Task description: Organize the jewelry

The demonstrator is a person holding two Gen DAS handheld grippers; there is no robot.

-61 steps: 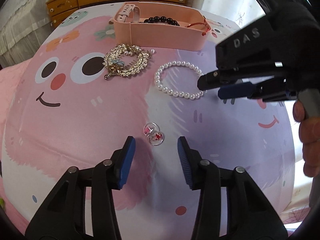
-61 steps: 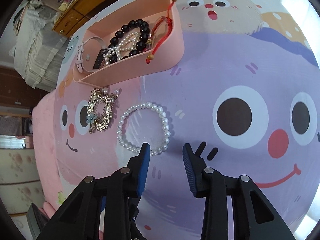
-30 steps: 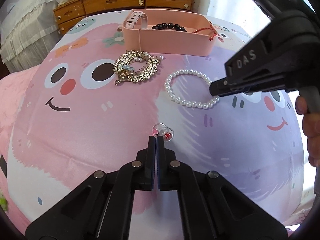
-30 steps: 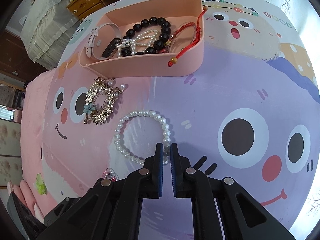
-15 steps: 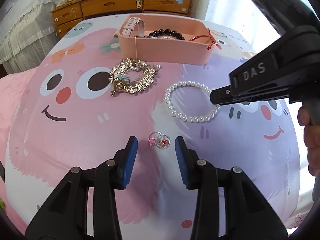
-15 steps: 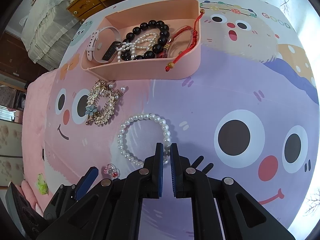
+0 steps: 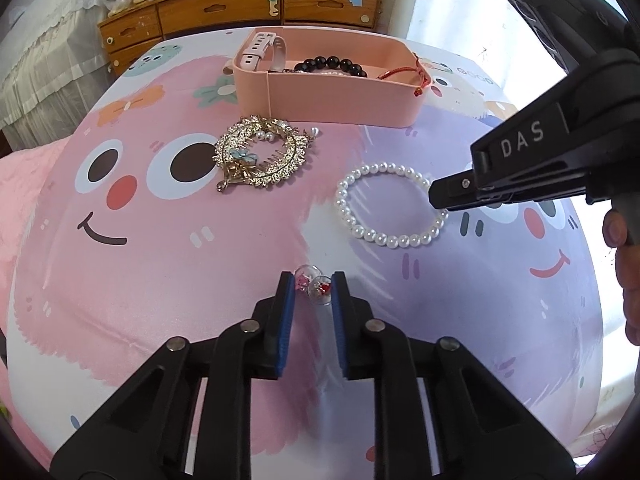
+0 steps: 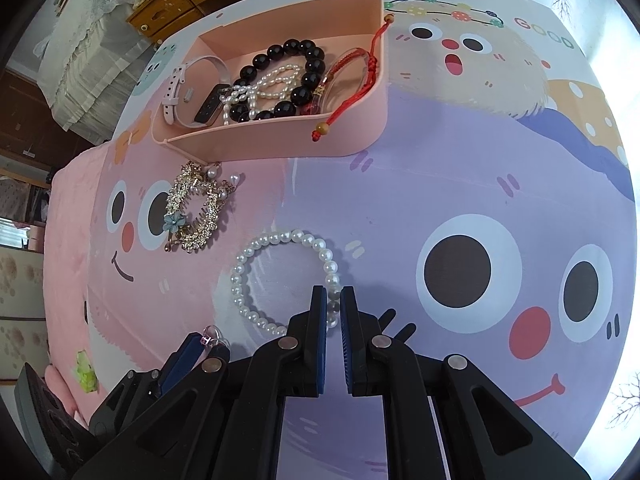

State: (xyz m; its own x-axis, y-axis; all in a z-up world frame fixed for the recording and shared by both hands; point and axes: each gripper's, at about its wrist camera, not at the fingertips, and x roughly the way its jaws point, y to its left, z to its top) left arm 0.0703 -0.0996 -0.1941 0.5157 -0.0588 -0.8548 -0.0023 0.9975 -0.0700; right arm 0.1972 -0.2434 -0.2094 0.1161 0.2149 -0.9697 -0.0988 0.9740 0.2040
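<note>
A pair of clear earrings with red centres (image 7: 314, 285) lies on the cartoon-print cloth. My left gripper (image 7: 313, 286) has closed in on them, one blue pad on each side; they also show in the right wrist view (image 8: 212, 336). A white pearl bracelet (image 7: 390, 204) lies flat to the right. My right gripper (image 8: 333, 300) is shut on its near edge (image 8: 331, 276). A gold hair comb (image 7: 260, 152) lies to the left of the bracelet. A pink tray (image 7: 340, 96) at the back holds a black bead bracelet (image 8: 294, 76), pearls, a red cord bracelet and a watch band.
A wooden dresser (image 7: 240, 8) stands behind the table. A bed with white lace covers (image 7: 44, 52) is at the far left. The table edge falls away on the right by a bright window. The person's hand (image 7: 624, 264) holds the right gripper's handle.
My left gripper shut short of the earrings, reopened, moved forward, and has now narrowed around them. My right gripper closed on the pearl bracelet a second ago and has stayed there.
</note>
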